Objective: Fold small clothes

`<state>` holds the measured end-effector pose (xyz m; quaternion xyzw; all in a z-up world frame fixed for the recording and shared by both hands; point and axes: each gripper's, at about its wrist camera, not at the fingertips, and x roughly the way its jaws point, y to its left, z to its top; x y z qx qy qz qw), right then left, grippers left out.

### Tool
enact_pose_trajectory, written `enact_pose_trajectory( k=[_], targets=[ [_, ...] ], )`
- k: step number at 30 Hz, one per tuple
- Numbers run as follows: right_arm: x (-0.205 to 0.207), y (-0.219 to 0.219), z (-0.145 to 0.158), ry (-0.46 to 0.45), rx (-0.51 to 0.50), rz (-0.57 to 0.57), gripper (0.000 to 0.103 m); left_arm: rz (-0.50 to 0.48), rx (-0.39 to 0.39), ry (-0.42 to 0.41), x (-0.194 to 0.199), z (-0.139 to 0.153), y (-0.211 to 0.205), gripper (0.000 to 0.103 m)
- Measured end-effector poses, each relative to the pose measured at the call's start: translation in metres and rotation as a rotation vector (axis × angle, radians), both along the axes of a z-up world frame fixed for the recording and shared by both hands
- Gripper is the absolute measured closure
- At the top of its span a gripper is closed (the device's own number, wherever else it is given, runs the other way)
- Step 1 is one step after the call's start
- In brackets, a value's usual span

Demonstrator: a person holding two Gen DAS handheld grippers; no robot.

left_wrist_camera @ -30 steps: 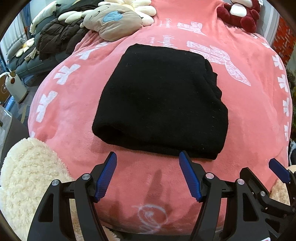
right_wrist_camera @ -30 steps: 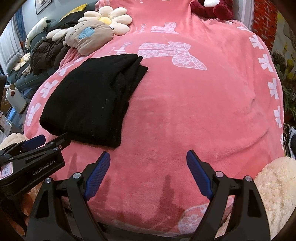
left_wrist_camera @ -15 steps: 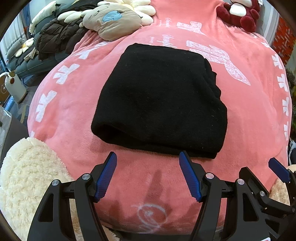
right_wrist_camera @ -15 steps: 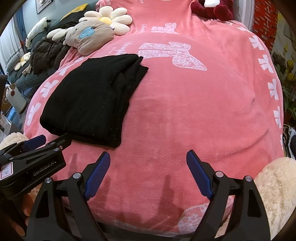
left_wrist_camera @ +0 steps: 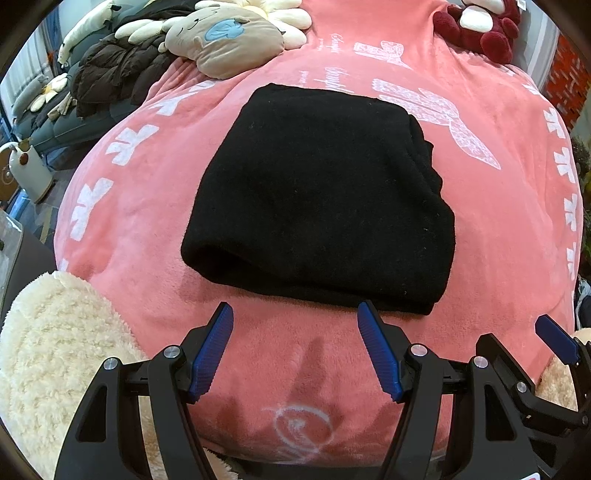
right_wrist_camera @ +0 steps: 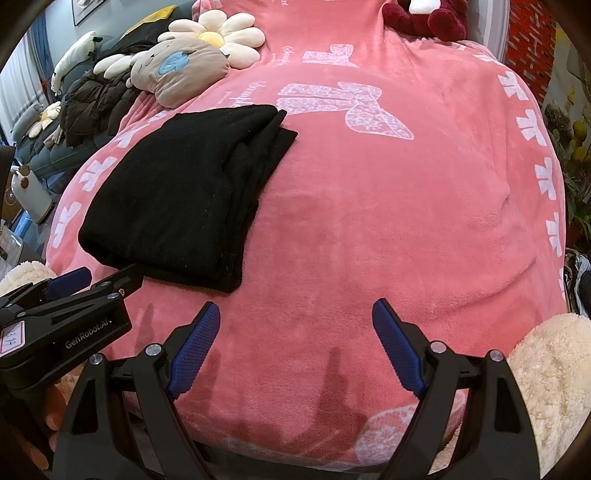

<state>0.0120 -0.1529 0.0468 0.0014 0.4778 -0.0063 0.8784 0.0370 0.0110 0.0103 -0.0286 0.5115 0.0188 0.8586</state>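
A black garment (left_wrist_camera: 321,199), folded into a thick rectangle, lies flat on a pink blanket (left_wrist_camera: 147,206); in the right wrist view it (right_wrist_camera: 184,195) is at the left, with stacked fold edges on its right side. My left gripper (left_wrist_camera: 295,314) is open and empty, just short of the garment's near edge. My right gripper (right_wrist_camera: 295,314) is open and empty over bare blanket (right_wrist_camera: 406,221), to the right of the garment. The left gripper's body (right_wrist_camera: 62,325) shows at the lower left of the right wrist view.
A beige plush pillow (left_wrist_camera: 225,40), a daisy cushion (right_wrist_camera: 218,40) and a dark red plush toy (left_wrist_camera: 480,26) lie at the bed's far end. A black puffer jacket (left_wrist_camera: 114,70) is far left. Cream fleece (left_wrist_camera: 48,350) sits at the near corners.
Almost nothing: both grippers stay open and hover in place, and the folded garment lies as before.
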Motion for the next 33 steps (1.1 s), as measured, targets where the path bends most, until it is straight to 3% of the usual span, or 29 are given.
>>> enact_pose_trajectory(
  k=[19,24,33],
  targets=[
    [0.0007,0.0000,0.0003,0.001,-0.001,0.002,0.021,-0.005,-0.007,0.005,-0.0011,-0.0006,0.0003,0.036],
    [-0.0023,0.0008,0.0073,-0.051,0.009,0.008,0.021,-0.005,0.005,0.007,-0.0017,-0.0005,-0.0002,0.038],
    [0.0009,-0.0034,0.0035,-0.024,0.014,0.006,0.019,-0.010,0.013,-0.008,-0.0018,0.0008,0.0018,0.035]
  ],
)
